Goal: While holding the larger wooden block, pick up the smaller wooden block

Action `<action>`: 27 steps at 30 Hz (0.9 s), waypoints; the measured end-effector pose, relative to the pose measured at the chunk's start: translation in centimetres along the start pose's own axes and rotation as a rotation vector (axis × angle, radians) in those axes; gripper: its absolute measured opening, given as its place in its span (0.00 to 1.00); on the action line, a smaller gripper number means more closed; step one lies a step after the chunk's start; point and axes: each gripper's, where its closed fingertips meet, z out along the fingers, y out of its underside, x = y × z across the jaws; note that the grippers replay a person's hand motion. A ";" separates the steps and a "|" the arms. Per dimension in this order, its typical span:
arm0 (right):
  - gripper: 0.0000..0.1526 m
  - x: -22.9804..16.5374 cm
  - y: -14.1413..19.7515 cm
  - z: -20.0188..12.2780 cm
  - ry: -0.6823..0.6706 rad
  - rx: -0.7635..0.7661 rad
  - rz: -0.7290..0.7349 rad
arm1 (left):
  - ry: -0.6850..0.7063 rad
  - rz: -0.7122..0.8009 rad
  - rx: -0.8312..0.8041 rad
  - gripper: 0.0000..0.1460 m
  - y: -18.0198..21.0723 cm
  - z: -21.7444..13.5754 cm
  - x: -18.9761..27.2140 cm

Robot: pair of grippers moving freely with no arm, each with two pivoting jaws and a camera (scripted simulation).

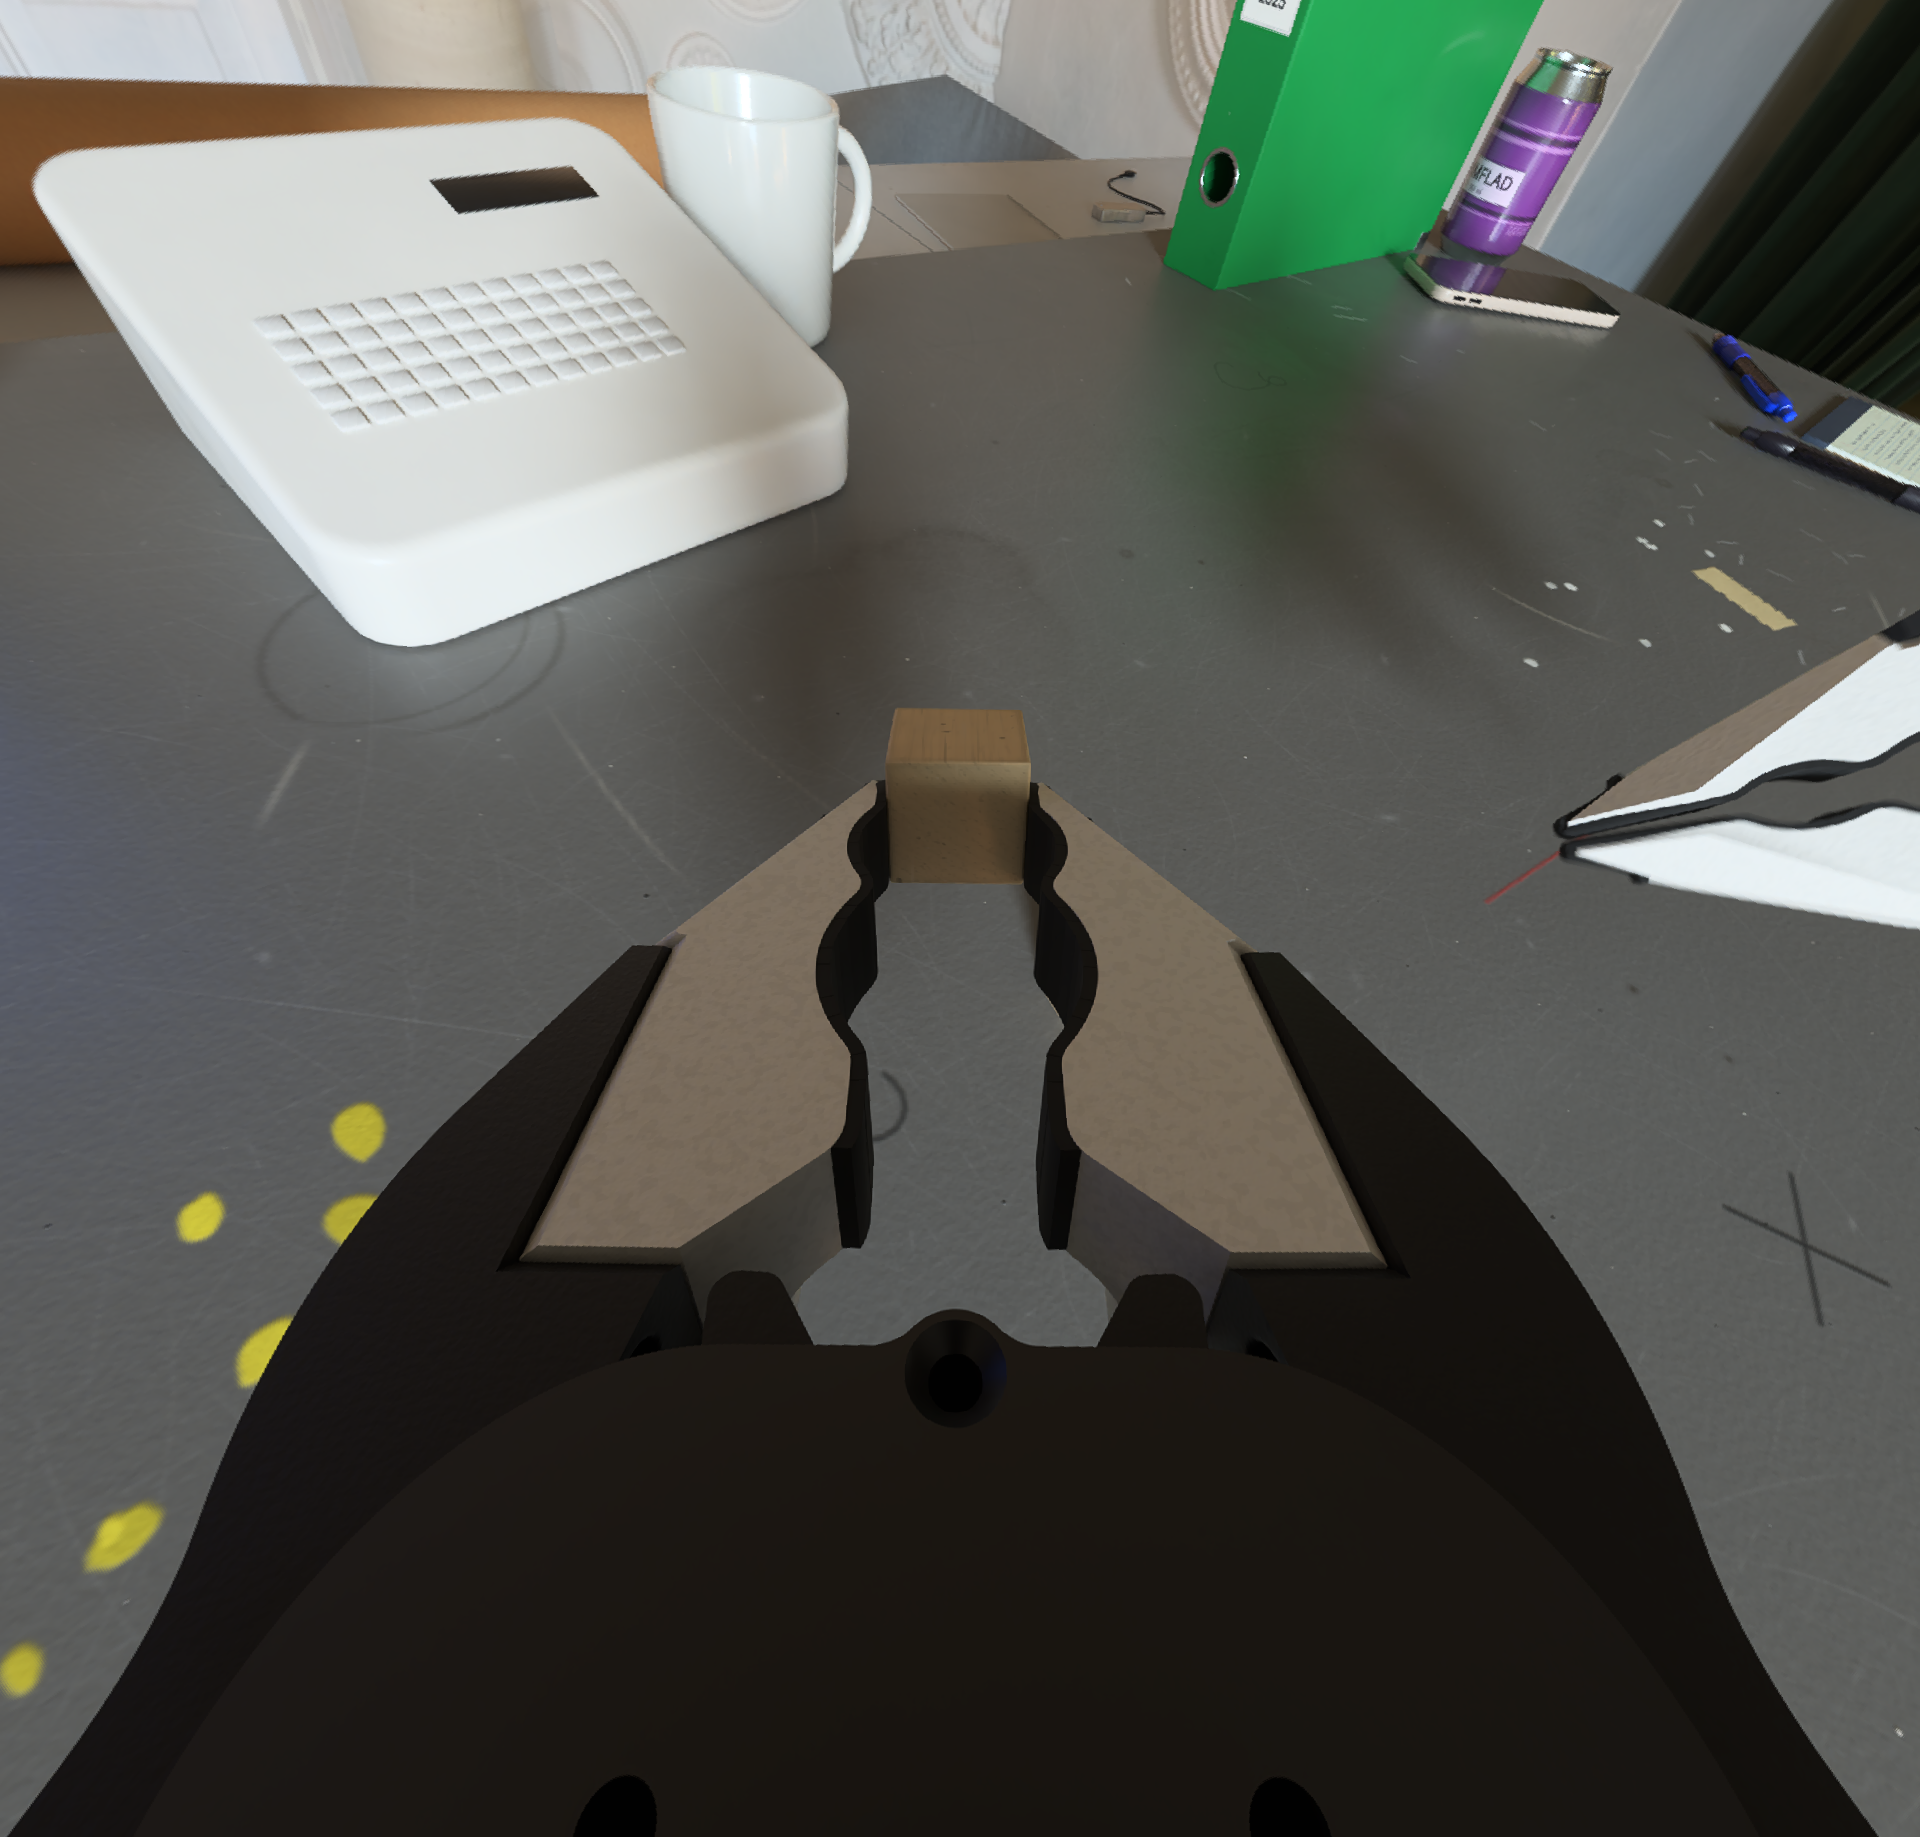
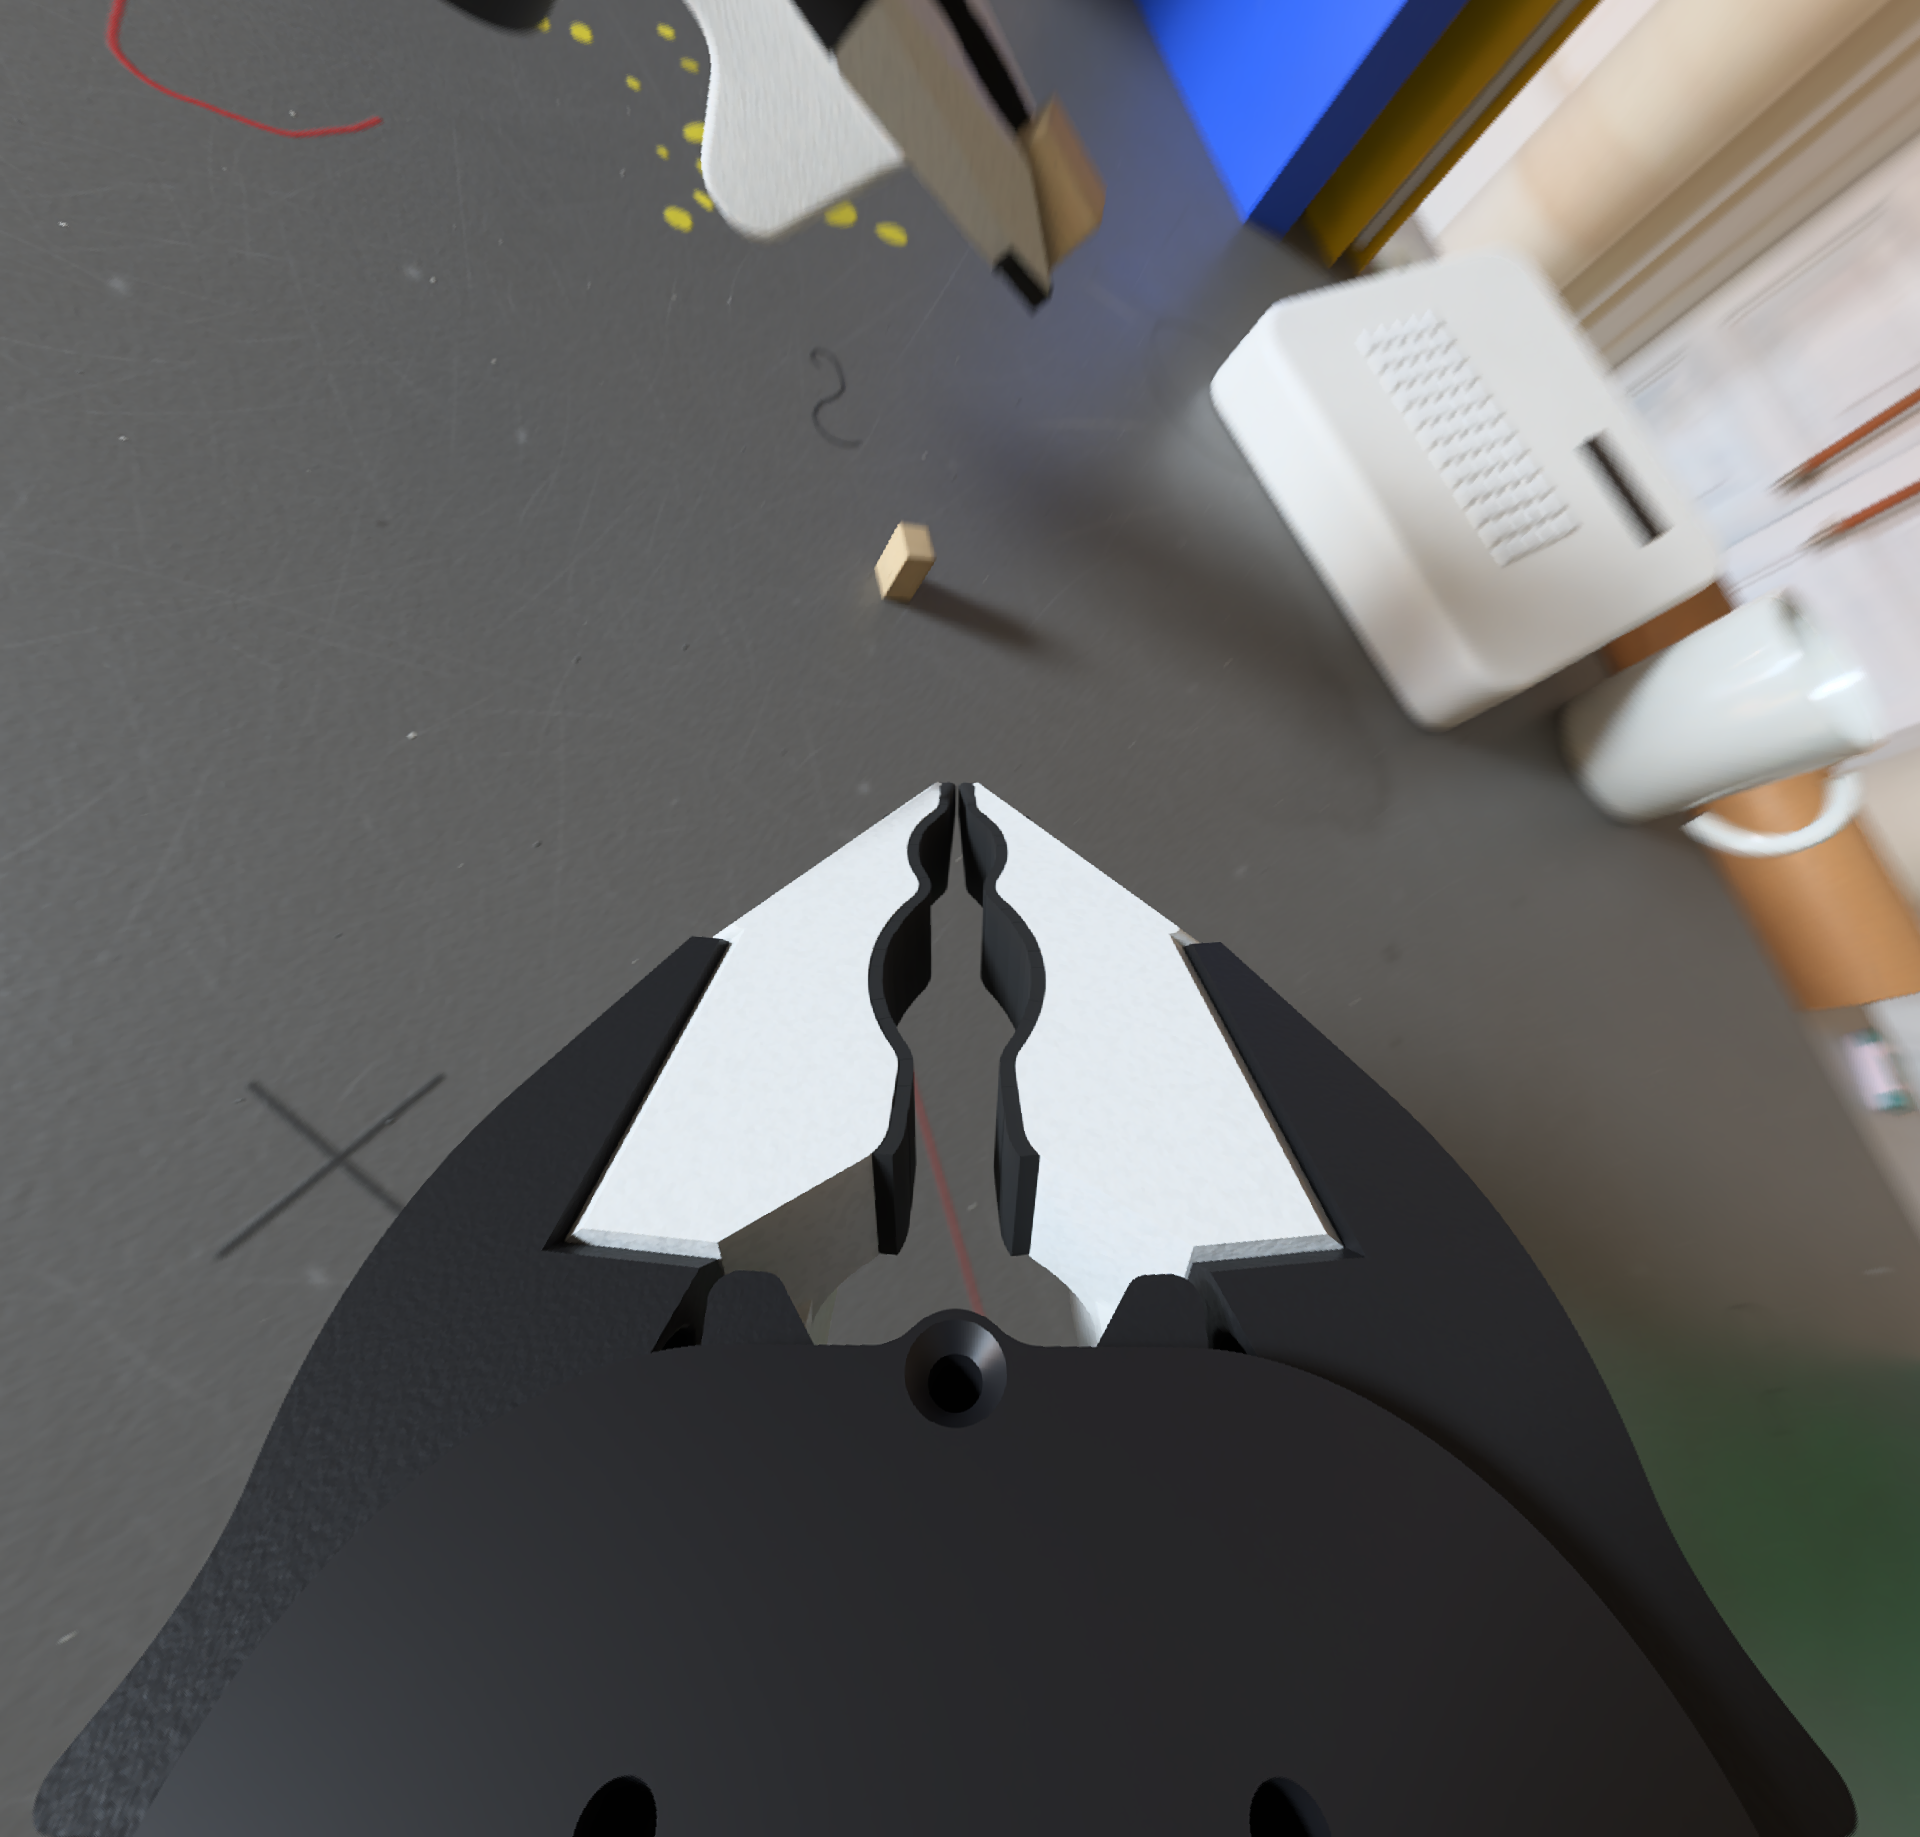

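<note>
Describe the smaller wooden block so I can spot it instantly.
Start at the white slotted device on the grey table. On open tabletop to its left in the right wrist view stands the smaller wooden block, alone and casting a shadow. The larger wooden block is clamped in the left gripper.

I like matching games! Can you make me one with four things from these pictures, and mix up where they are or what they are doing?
Things:
1. larger wooden block
2. smaller wooden block
3. white ceramic mug
4. purple drink can

States:
A. lying alone on the grey table
B. standing on a flat phone
C. clamped between the left gripper jaws
D. behind the white box with a grid of squares

Pairs: 1-C, 2-A, 3-D, 4-B
</note>
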 end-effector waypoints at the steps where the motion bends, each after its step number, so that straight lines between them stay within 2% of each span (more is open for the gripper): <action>1: 0.02 -0.3 0.6 0.1 -0.025 -0.019 0.040 | -0.003 0.003 0.003 0.17 -0.1 -0.1 -0.2; 2: 0.09 -0.4 0.8 0.2 -0.031 -0.013 0.076 | -0.009 0.003 0.011 0.17 -0.3 -0.3 -0.3; 3: 0.11 -0.5 0.7 0.2 -0.034 0.015 0.102 | -0.012 0.002 0.016 0.17 -0.4 -0.4 -0.4; 6: 0.06 0.1 0.2 0.0 -0.018 0.069 0.147 | -0.020 0.000 0.010 0.17 -0.3 -0.5 -0.5; 11: 0.11 0.4 0.1 0.1 -0.032 0.115 0.205 | -0.011 0.002 0.006 0.17 -0.2 -0.5 -0.4; 15: 0.05 0.3 0.2 0.3 -0.037 0.125 0.212 | -0.010 -0.008 0.005 0.17 -0.2 -0.5 -0.4; 22: 0.01 0.0 0.1 0.5 -0.083 0.125 0.252 | 0.003 -0.043 0.005 0.17 0.0 -0.5 -0.7; 25: 0.01 0.2 -0.8 0.2 -0.128 0.186 0.360 | 0.010 -0.050 0.001 0.17 0.1 -0.5 -0.8; 27: 0.01 0.7 -1.6 -0.3 -0.195 0.259 0.536 | 0.012 -0.056 -0.002 0.17 0.2 -0.5 -0.8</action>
